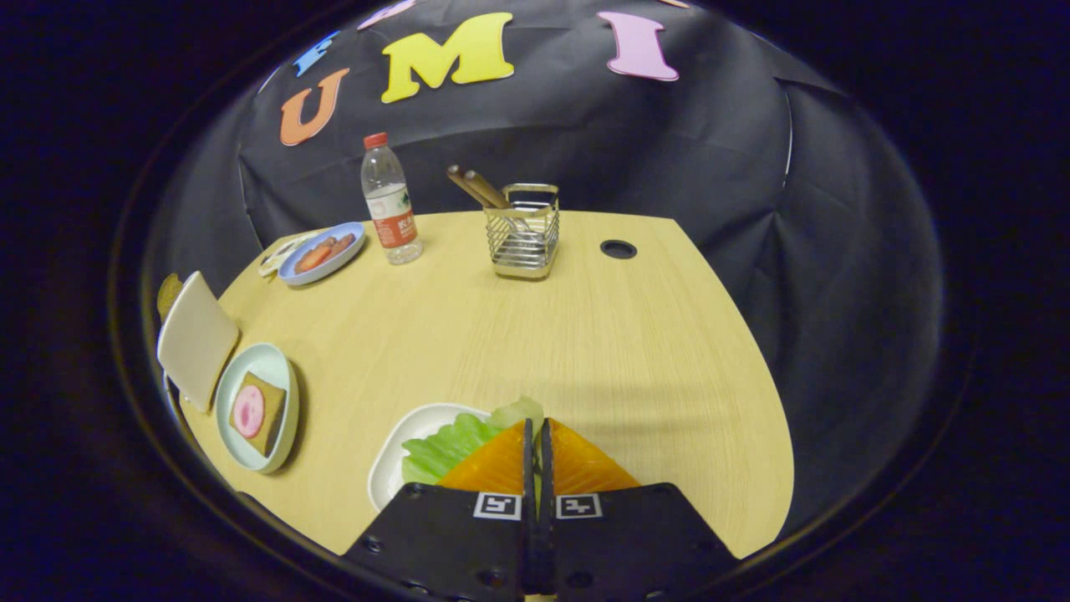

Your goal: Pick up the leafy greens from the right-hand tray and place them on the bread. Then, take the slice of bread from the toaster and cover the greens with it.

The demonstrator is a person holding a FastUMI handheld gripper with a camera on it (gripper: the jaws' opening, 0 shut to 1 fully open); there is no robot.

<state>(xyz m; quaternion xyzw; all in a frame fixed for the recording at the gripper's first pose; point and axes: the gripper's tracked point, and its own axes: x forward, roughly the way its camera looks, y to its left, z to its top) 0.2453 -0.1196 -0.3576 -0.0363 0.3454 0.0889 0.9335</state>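
Note:
My gripper (536, 426) is shut, its fingers pressed together on the leafy greens (451, 447), which stick out to the left of the tips and just past them. The greens hang over a white tray (393, 468) directly under the fingers. Far to the left, a pale green plate (280, 372) holds a brown bread slice (269, 418) with a pink round slice on top. Beside that plate stands a white toaster (196, 339), and a brown bread slice (169, 293) pokes out behind it.
A blue plate (322, 251) with red slices, a water bottle (390, 213) and a wire basket (522, 230) holding wooden utensils stand along the far side of the wooden table (585, 334). A round cable hole (619, 248) lies right of the basket.

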